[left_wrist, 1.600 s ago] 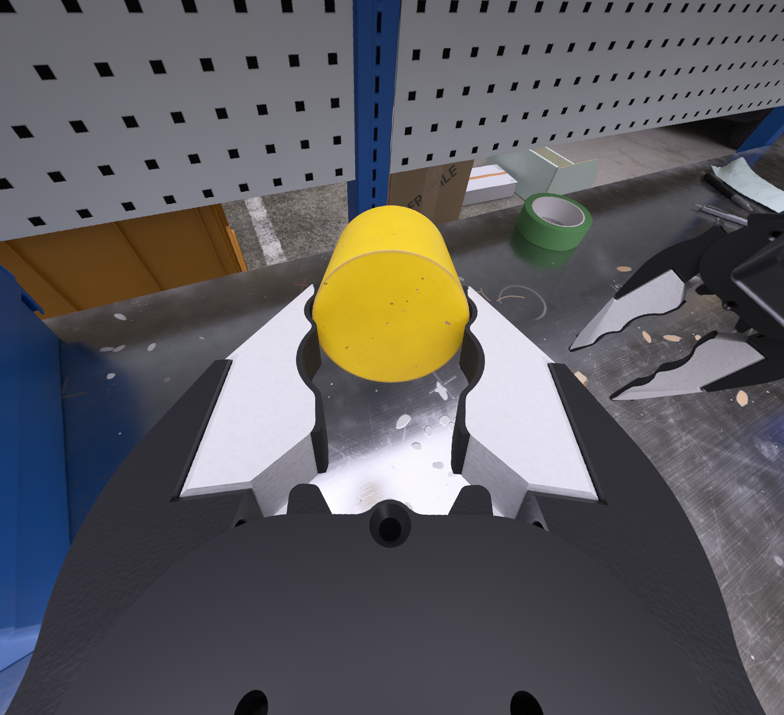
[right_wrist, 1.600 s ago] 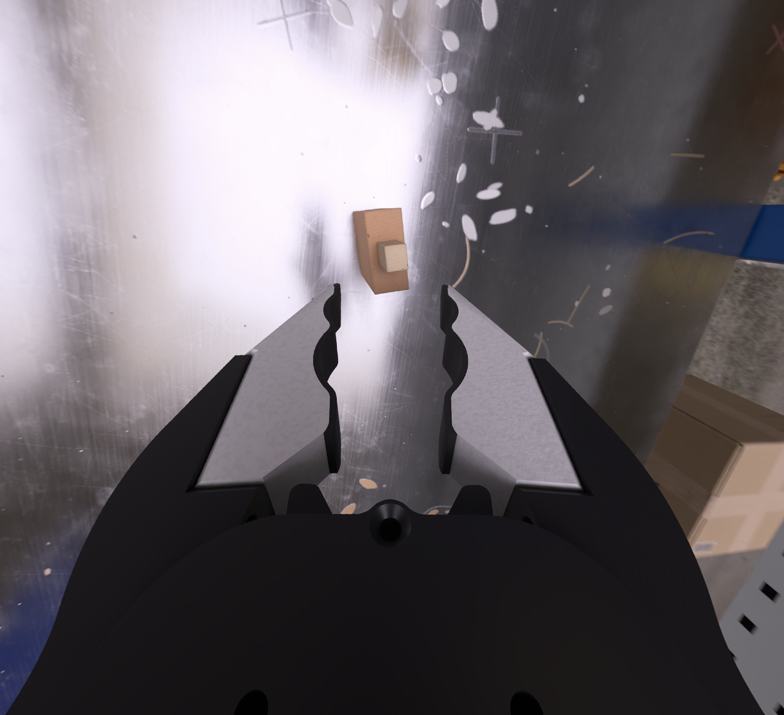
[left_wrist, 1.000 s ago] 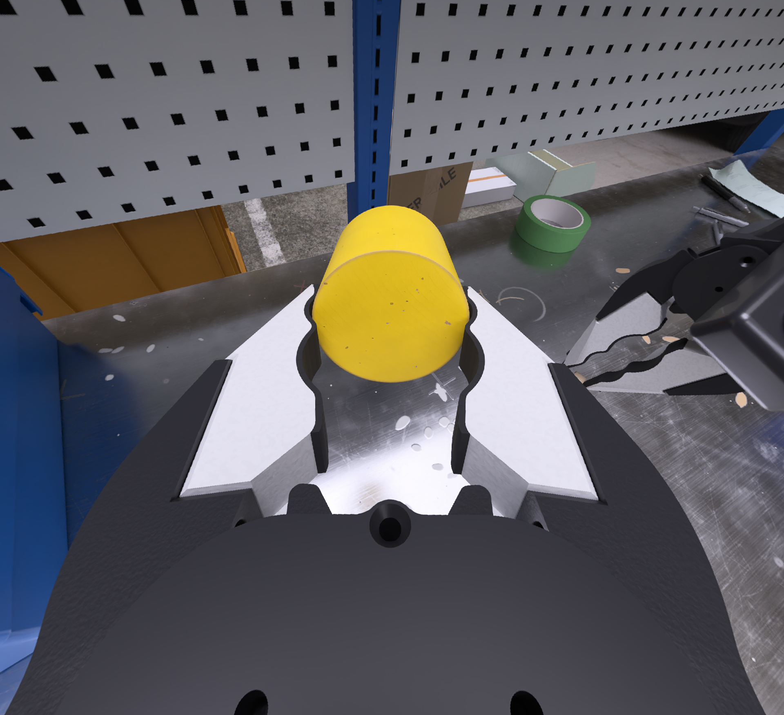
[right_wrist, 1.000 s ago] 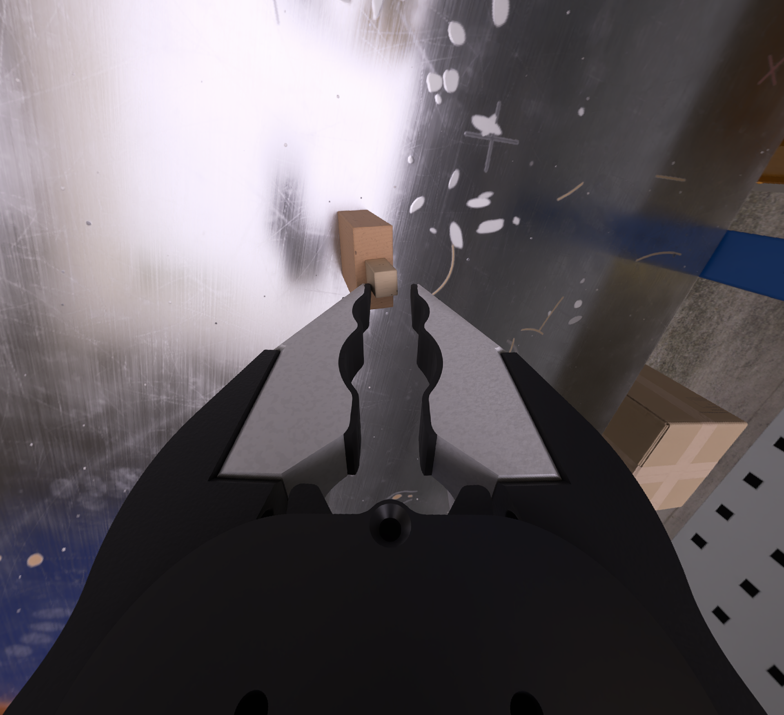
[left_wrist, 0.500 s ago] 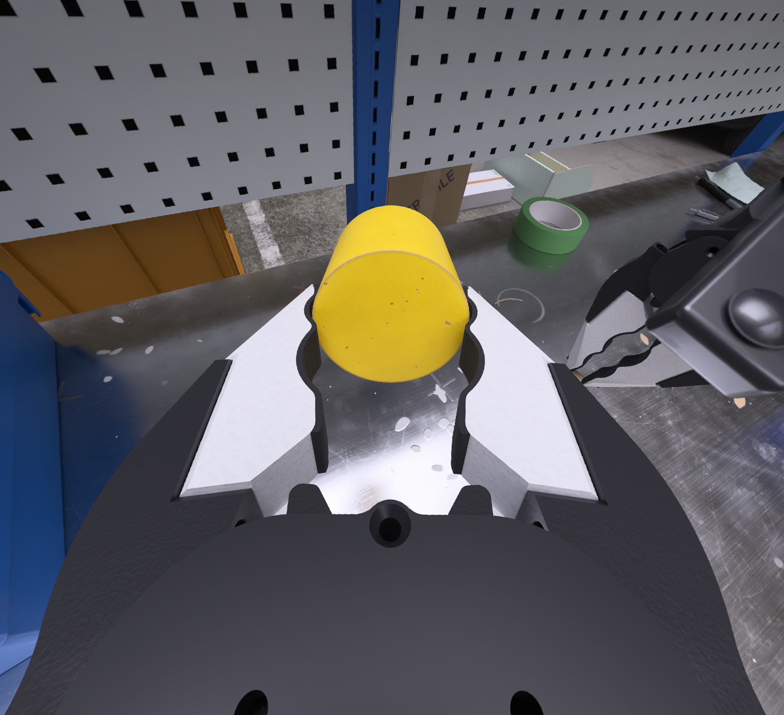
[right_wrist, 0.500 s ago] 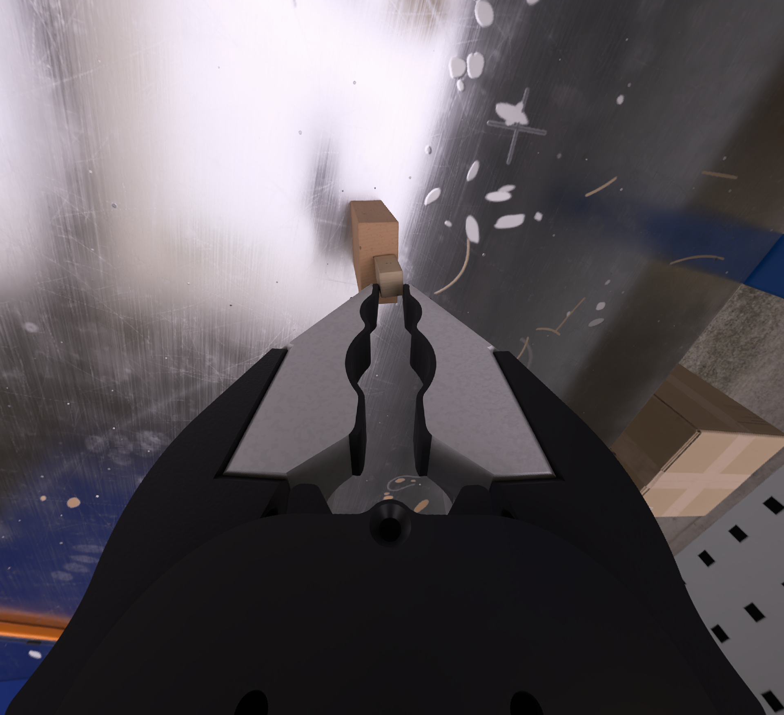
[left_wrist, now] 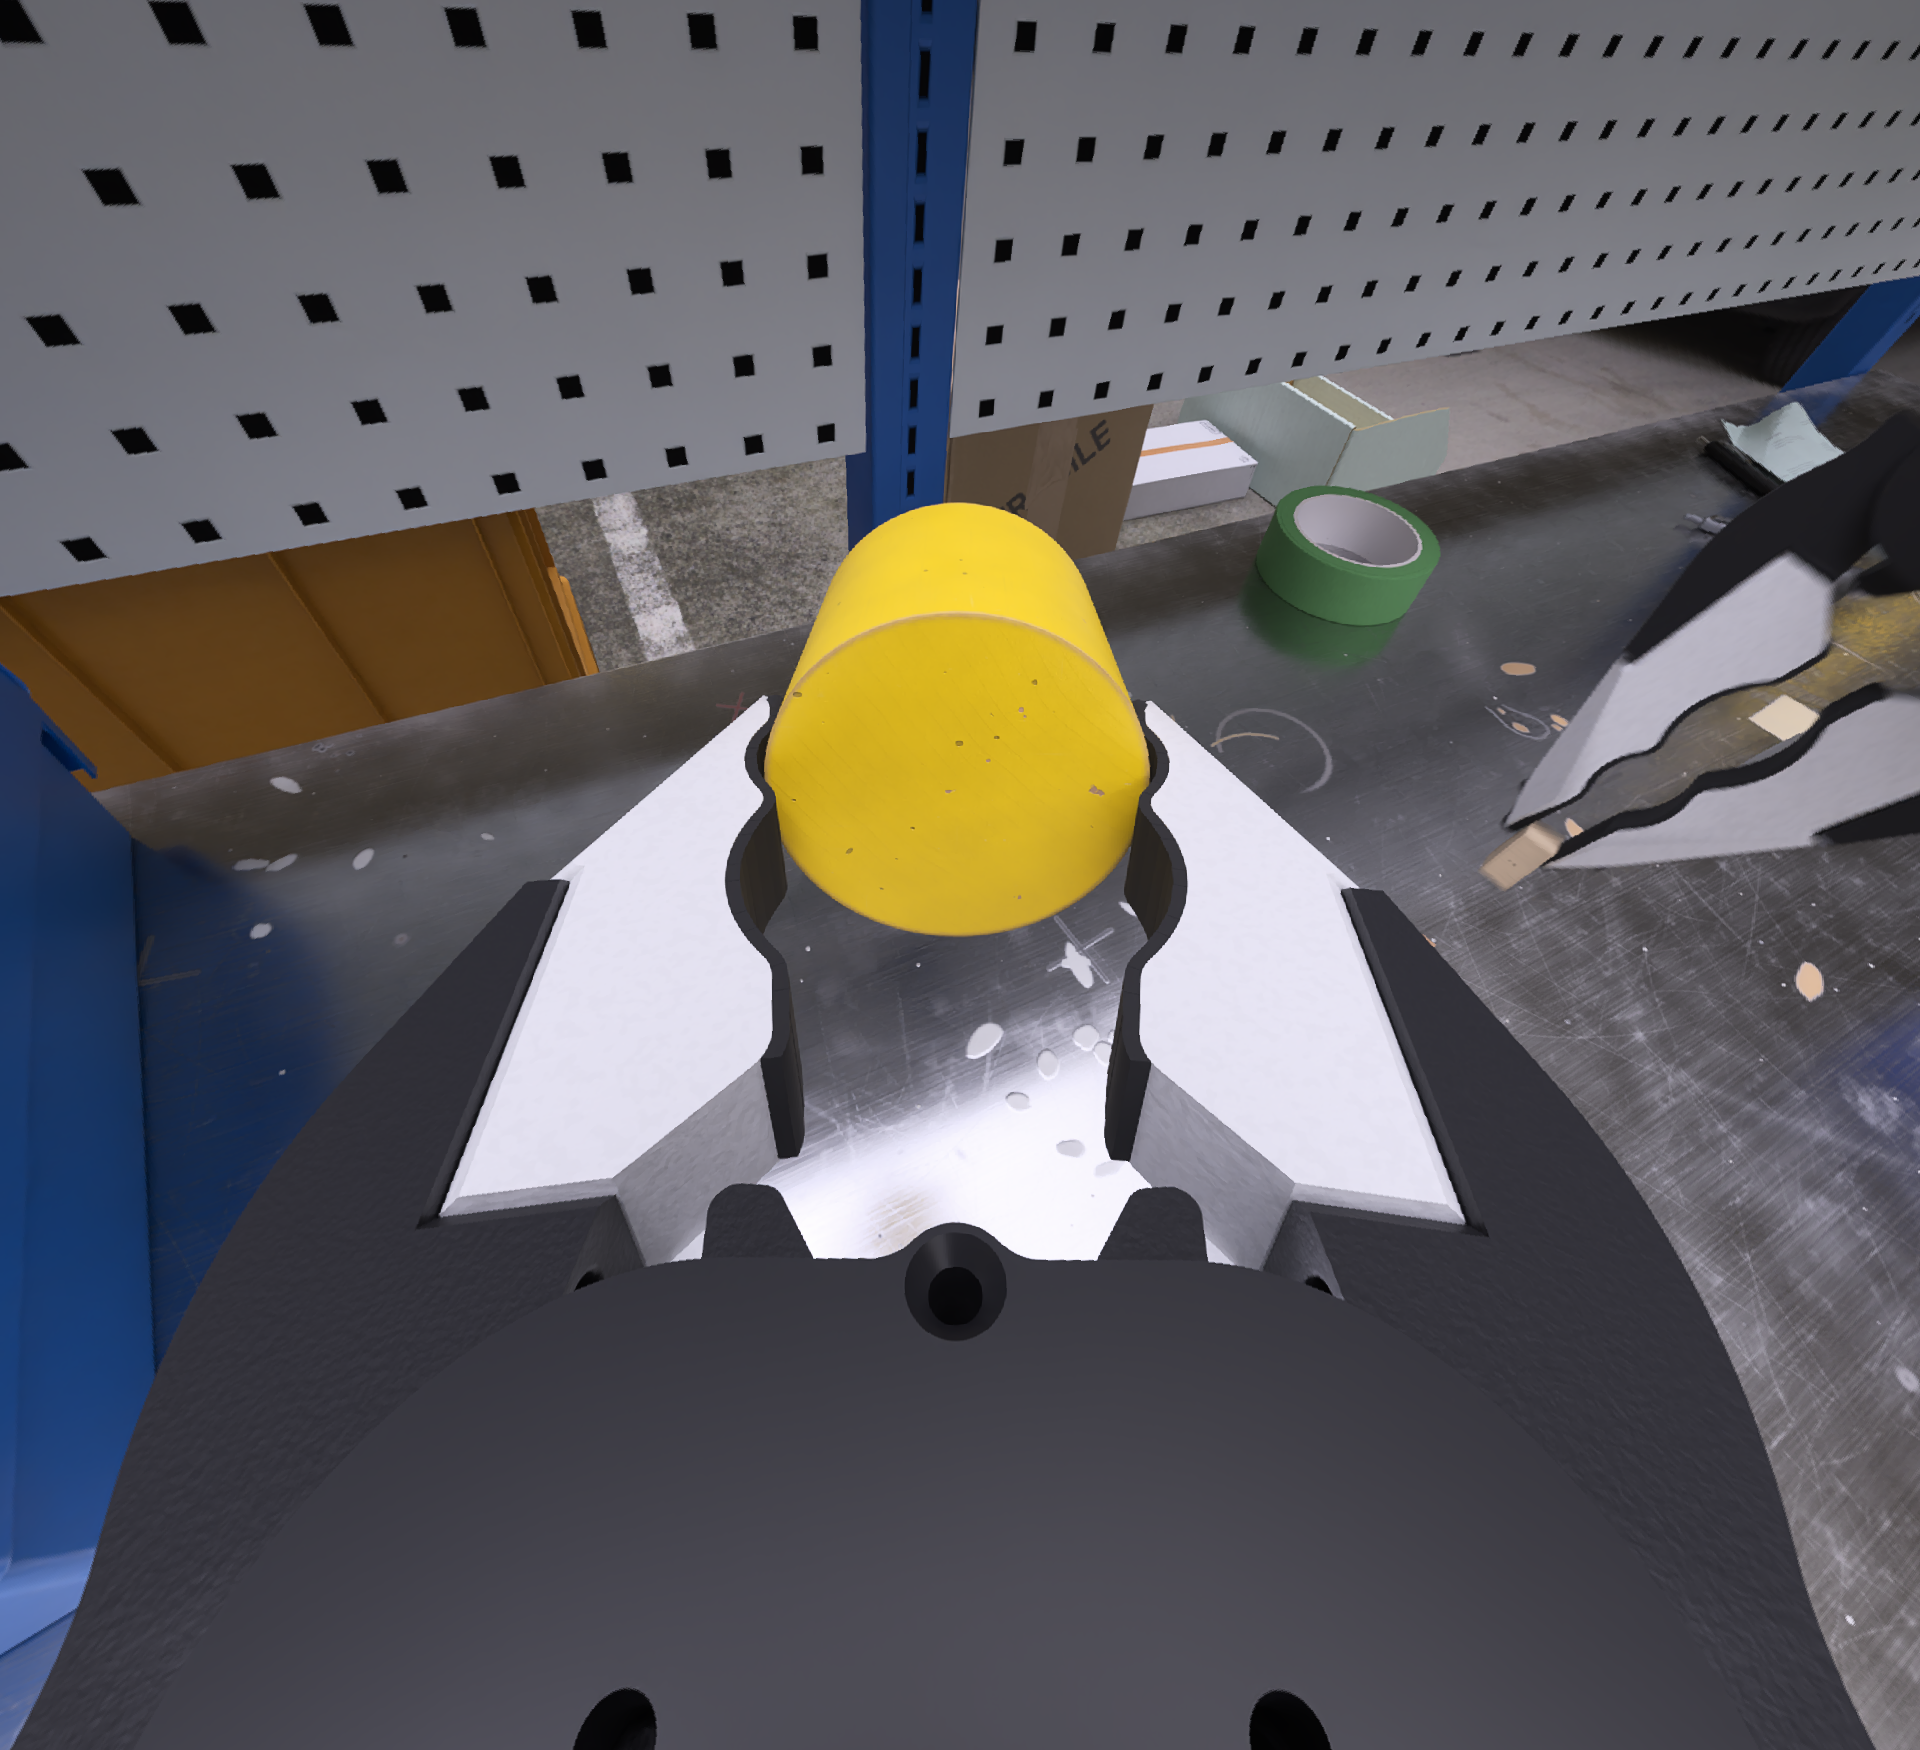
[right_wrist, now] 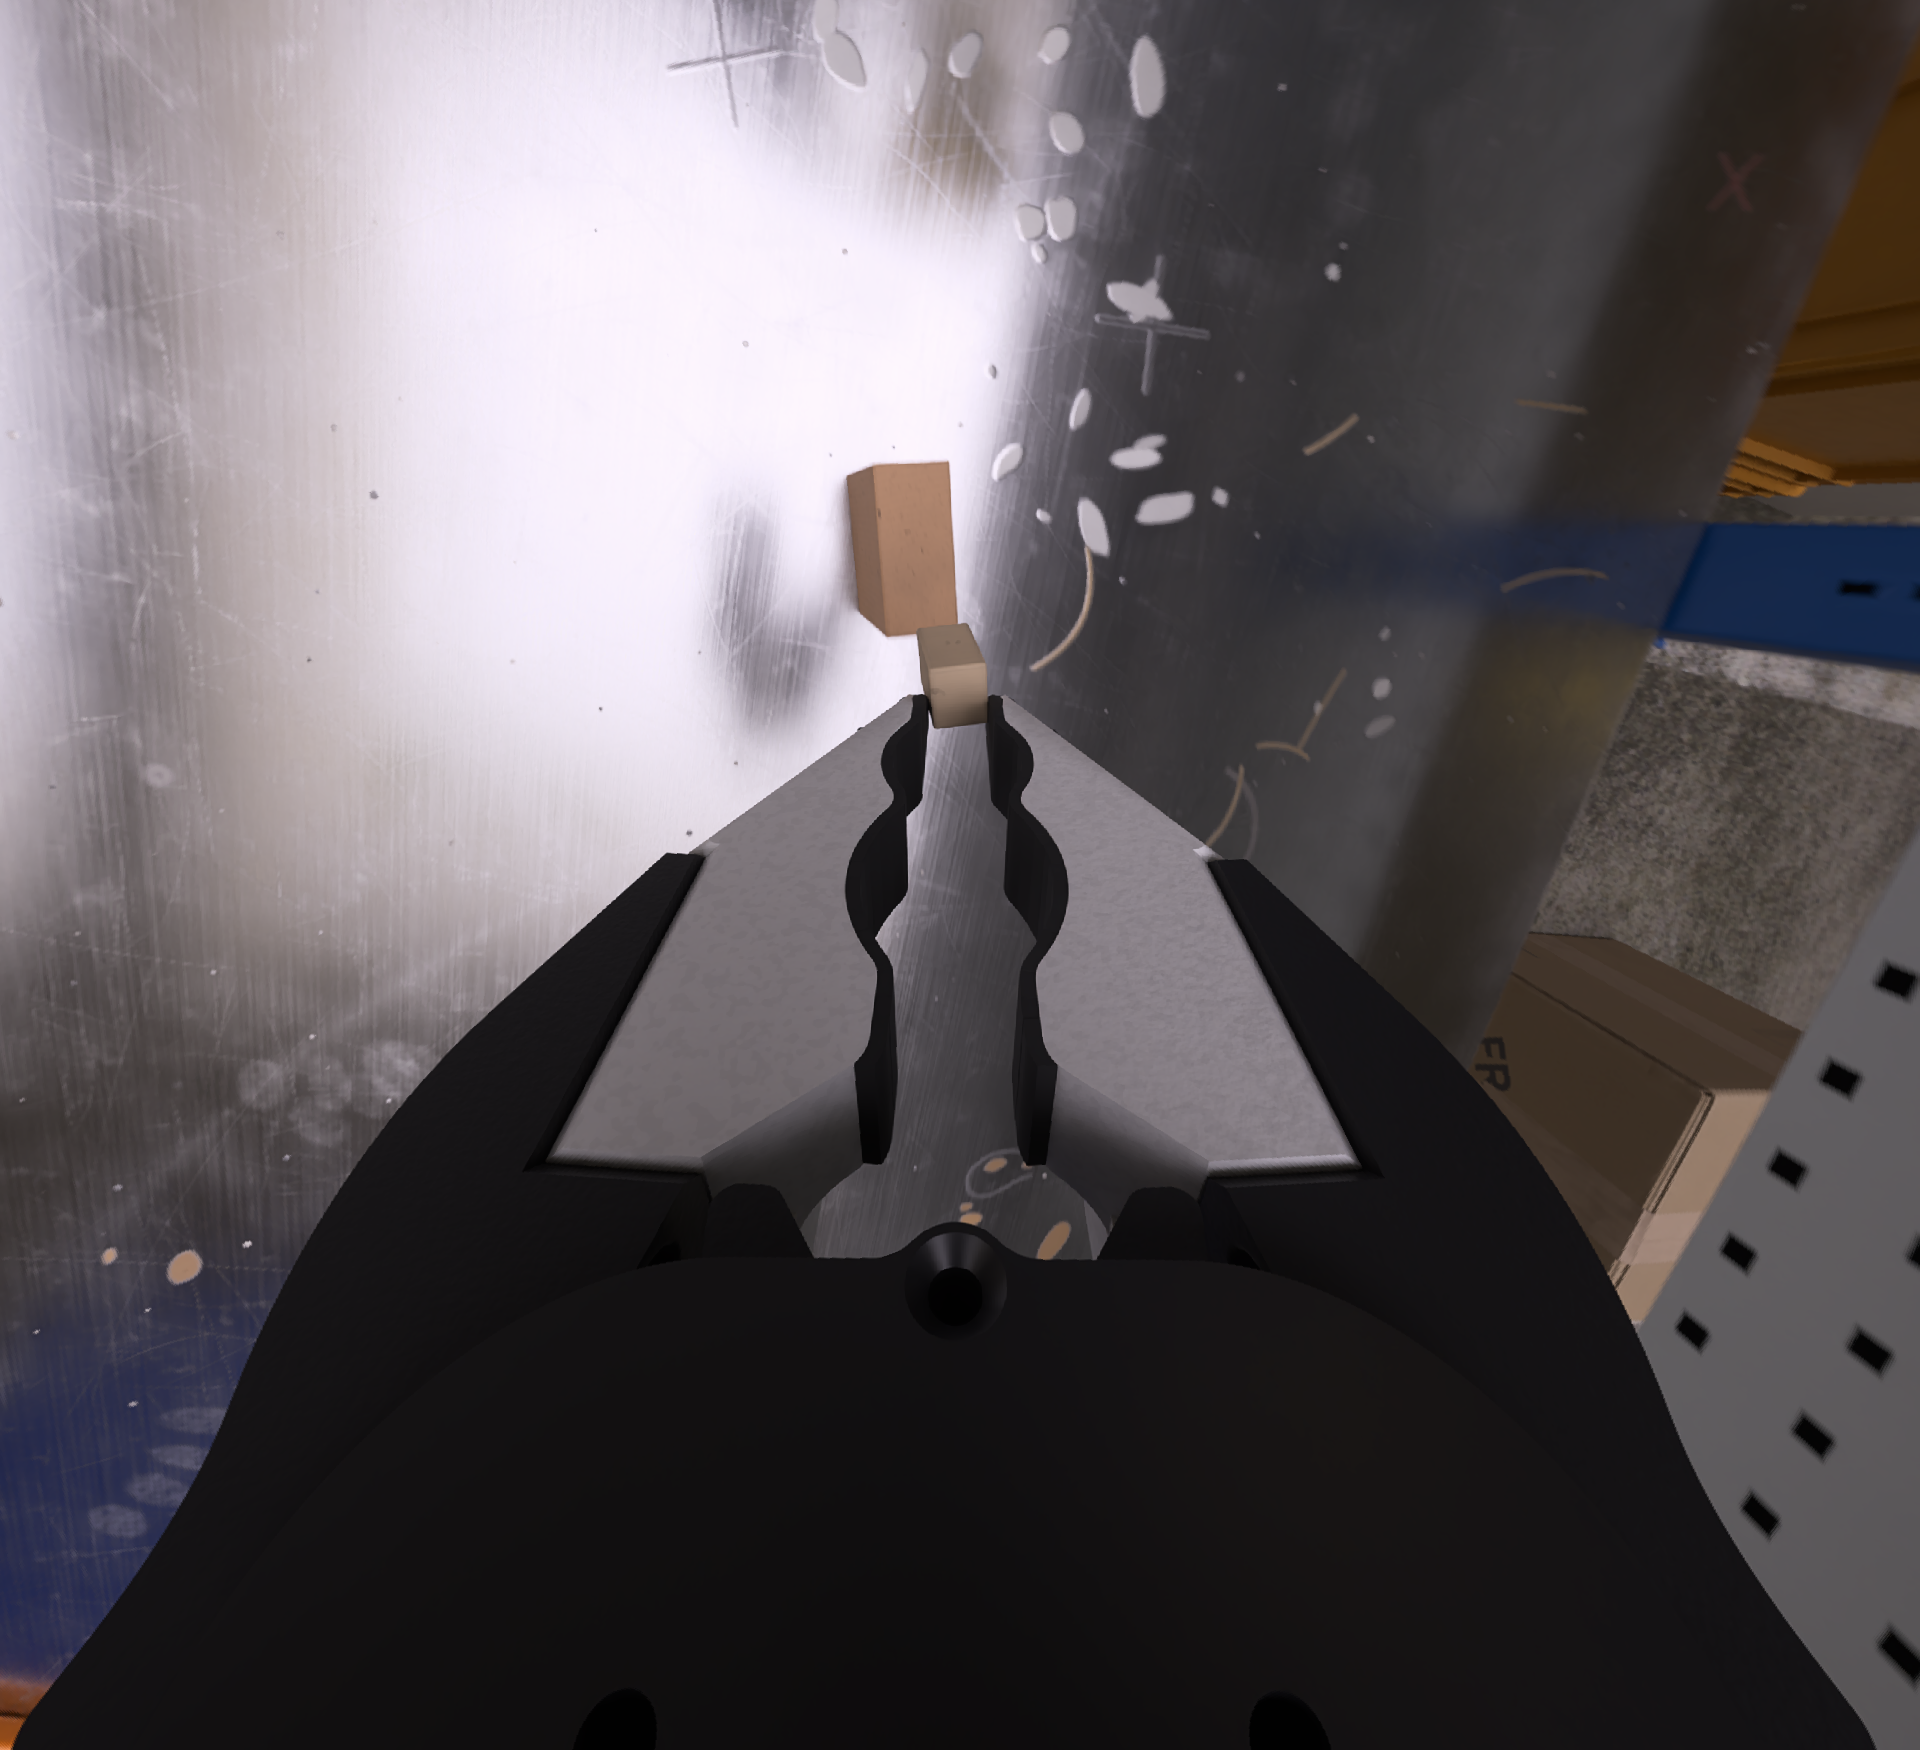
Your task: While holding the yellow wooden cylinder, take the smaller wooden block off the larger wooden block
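Note:
My left gripper (left_wrist: 956, 713) is shut on the yellow wooden cylinder (left_wrist: 956, 744) and holds it above the metal bench (left_wrist: 1662, 1129). My right gripper (right_wrist: 954, 711) is shut on the smaller pale wooden block (right_wrist: 952, 684), pinched at the very fingertips. The larger orange-brown block (right_wrist: 902, 547) lies on the bench just beyond it, with its top face bare. In the left wrist view my right gripper (left_wrist: 1527, 833) hangs at the right with the small block (left_wrist: 1512, 859) at its tips.
A green tape roll (left_wrist: 1345, 562) sits at the back of the bench. A grey pegboard (left_wrist: 416, 194) with a blue upright (left_wrist: 914, 173) stands behind it. Cardboard boxes (right_wrist: 1621, 1108) lie below the bench edge. A blue bin (left_wrist: 62, 1025) is at the left.
My right gripper came down, closed on the small block and drew it off the larger block's top. My left gripper with the cylinder has stayed still.

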